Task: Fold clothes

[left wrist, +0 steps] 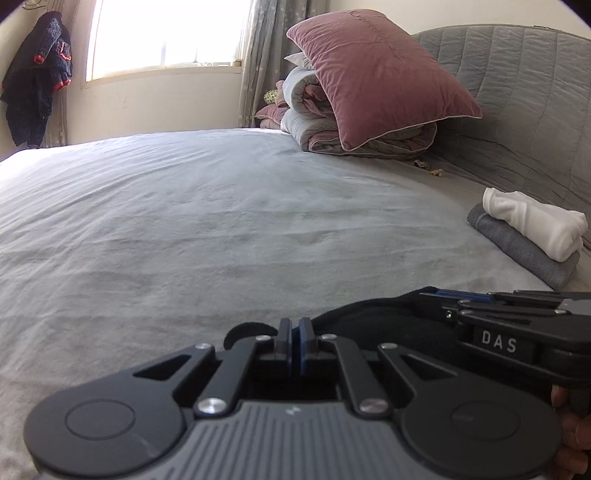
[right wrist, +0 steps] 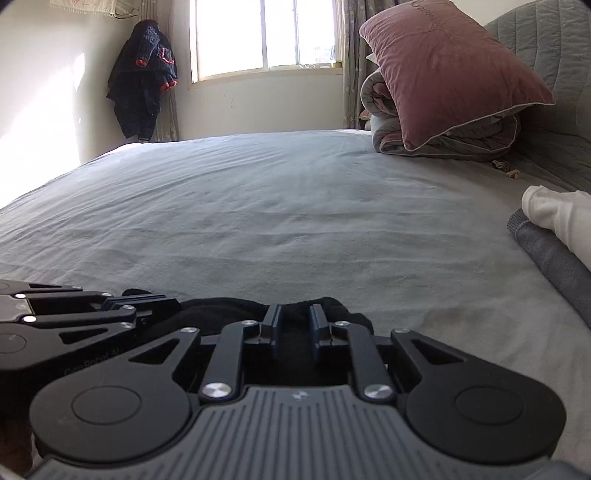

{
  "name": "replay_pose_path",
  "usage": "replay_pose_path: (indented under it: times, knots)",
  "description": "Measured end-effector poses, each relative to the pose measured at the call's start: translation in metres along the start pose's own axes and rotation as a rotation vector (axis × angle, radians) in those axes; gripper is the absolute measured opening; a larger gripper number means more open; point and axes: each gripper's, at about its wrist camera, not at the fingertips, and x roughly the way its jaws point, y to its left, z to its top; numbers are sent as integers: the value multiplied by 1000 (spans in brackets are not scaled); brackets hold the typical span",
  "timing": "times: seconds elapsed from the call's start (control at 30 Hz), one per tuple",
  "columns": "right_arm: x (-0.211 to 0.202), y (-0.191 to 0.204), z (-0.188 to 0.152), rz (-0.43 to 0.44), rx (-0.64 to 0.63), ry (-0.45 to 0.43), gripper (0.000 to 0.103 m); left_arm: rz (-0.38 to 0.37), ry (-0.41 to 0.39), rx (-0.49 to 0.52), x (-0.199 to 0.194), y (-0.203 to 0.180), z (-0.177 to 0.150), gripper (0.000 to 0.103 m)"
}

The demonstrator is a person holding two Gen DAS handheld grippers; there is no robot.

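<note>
Left gripper [left wrist: 295, 334] is pinched together on the black garment [left wrist: 388, 325]. Right gripper [right wrist: 295, 325] clamps the same cloth on the bed [left wrist: 184, 221].

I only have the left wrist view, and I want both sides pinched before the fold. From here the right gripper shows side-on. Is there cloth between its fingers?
Observer: Yes. In the right wrist view the black garment fills the gap between the fingers of the right gripper.
Operator: Does cloth stick out past it on the far side?
Observer: A little. A black edge lies on the bed sheet just right of that gripper's right finger.
Operator: Anything on the wall above the hanging dark jacket?
Observer: A pale, lacy-edged cloth hangs at the top corner, out of your frame.
</note>
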Motion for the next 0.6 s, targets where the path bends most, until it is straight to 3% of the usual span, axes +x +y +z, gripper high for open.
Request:
replay_pose_path:
  times: [0.1,0.17,0.37,0.5,0.6]
  knots:
    - [-4,-10,4,-17,38,4,15,16,15,-8,-2,5,7,5]
    - [-9,-14,6,-29,48,2,20,7,-1,-22,-14,6,11,5]
    - [-46,-25,15,99,109,-44,23,-55,-64,10,-54,-5,12,6]
    - [-68,-6,12,226,-6,-40,23,-112,-65,90,-69,-23,-1,6]
    - [-70,3,0,256,-80,11,23,-134,-30,172,-71,-39,-18,6]
